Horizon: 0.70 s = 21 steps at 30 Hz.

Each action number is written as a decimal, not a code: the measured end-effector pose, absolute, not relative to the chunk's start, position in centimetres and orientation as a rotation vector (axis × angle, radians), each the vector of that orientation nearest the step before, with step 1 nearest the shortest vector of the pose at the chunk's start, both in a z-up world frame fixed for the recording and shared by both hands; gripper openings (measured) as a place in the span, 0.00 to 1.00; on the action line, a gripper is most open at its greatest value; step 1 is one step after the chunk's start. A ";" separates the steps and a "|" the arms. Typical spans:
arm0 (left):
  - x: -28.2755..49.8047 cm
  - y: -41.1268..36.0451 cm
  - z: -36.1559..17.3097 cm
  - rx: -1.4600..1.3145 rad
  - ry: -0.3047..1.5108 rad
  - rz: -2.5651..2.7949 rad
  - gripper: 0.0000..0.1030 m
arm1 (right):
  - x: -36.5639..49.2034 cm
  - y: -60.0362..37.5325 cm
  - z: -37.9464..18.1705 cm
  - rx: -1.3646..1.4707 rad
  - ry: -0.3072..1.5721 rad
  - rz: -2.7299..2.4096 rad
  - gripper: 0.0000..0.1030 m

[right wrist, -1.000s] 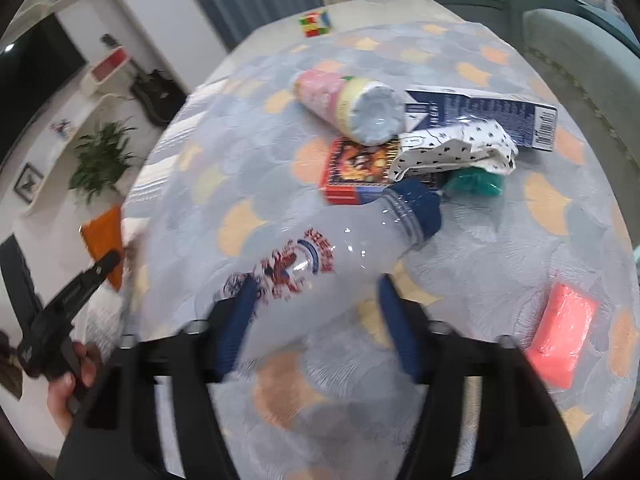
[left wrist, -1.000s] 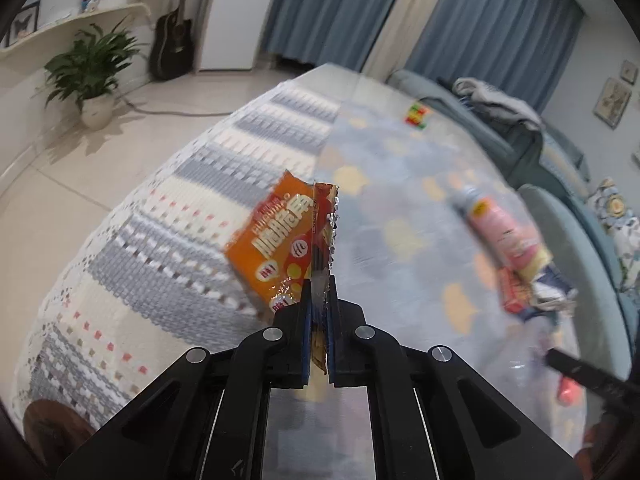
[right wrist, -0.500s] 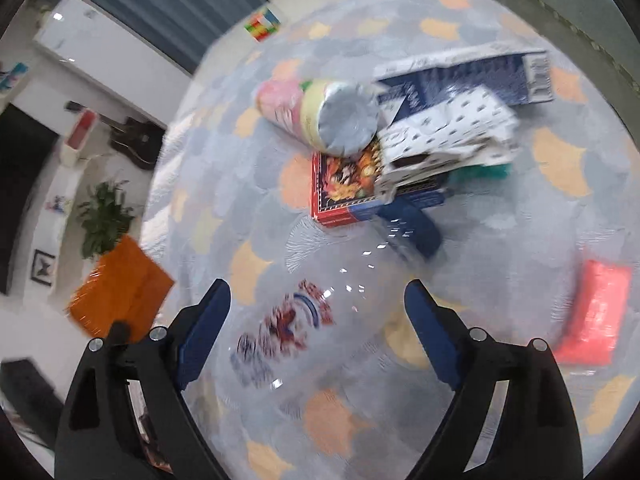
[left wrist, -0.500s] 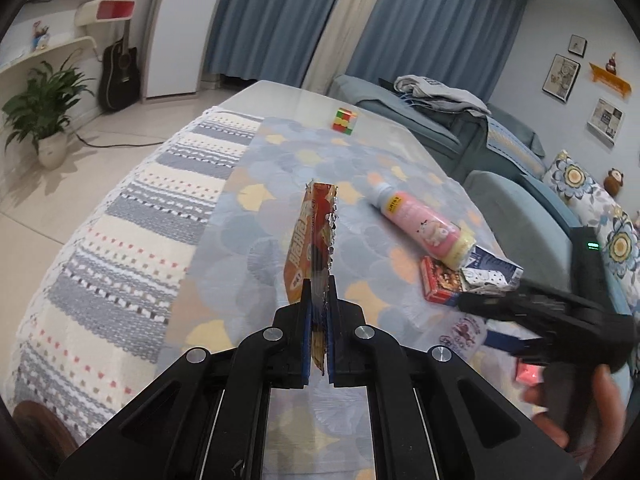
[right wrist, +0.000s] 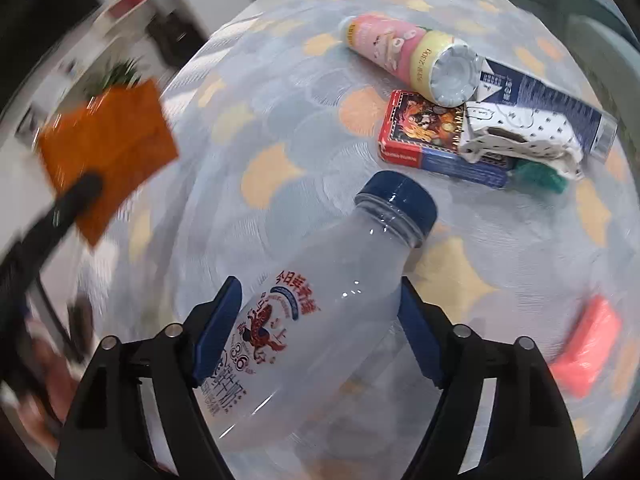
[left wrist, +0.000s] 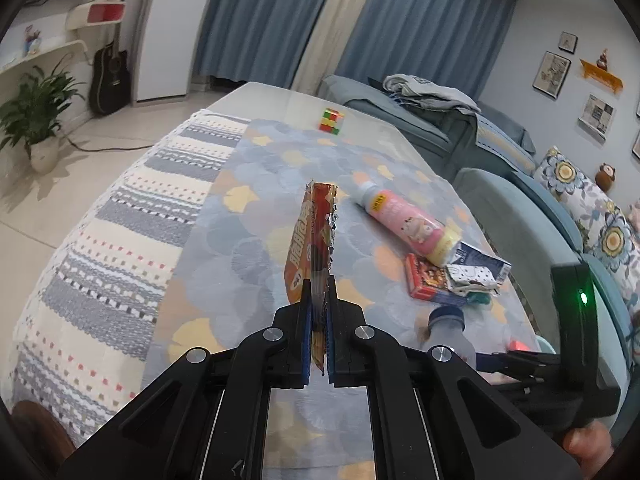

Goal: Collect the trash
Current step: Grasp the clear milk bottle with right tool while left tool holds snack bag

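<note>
Bottle point(right wrist: 320, 320) shifted; now between closing right gripper point(right wrist: 320, 332) fingers point(right wrist: 218, 326)

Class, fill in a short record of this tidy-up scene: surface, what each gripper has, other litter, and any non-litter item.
Surface: patterned tablecloth
Left gripper: shut on orange snack wrapper
Right gripper: jaws closing, clear bottle with blue cap between them
Other litter: pink bottle lying down, red card box, navy carton, crumpled dotted carton, pink-red packet
Non-litter: puzzle cube
</note>
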<state>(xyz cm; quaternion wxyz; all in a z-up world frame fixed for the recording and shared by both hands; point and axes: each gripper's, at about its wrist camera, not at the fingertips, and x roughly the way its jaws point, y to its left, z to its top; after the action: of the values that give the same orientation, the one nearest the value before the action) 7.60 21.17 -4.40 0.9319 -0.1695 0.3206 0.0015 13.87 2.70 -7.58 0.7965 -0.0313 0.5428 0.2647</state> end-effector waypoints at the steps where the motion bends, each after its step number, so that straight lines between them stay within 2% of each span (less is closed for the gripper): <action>1: 7.6 20.9 -4.3 -0.341 0.657 -0.005 0.03 | 13.3 2.5 -7.4 -0.113 1.155 0.576 0.70; 3: 7.8 20.2 -4.2 -0.324 0.660 -0.017 0.03 | 12.1 2.0 -7.1 -0.243 1.113 0.546 0.70; 5: 7.9 19.6 -4.2 -0.313 0.661 -0.031 0.03 | 11.7 0.6 -6.6 -0.286 1.089 0.509 0.76; 14: 8.0 17.7 -3.9 -0.264 0.664 -0.069 0.03 | 10.8 -5.6 -6.3 0.058 1.170 0.430 0.77; 21: 8.2 16.5 -4.1 -0.246 0.671 -0.102 0.03 | 9.9 -3.6 -8.2 0.038 1.196 0.385 0.77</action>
<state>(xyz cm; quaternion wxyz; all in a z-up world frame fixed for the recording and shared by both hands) 8.16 16.52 -4.05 0.9355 -0.1205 0.3284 -0.0500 9.90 -3.58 -8.16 0.8089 0.0177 0.5594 0.1800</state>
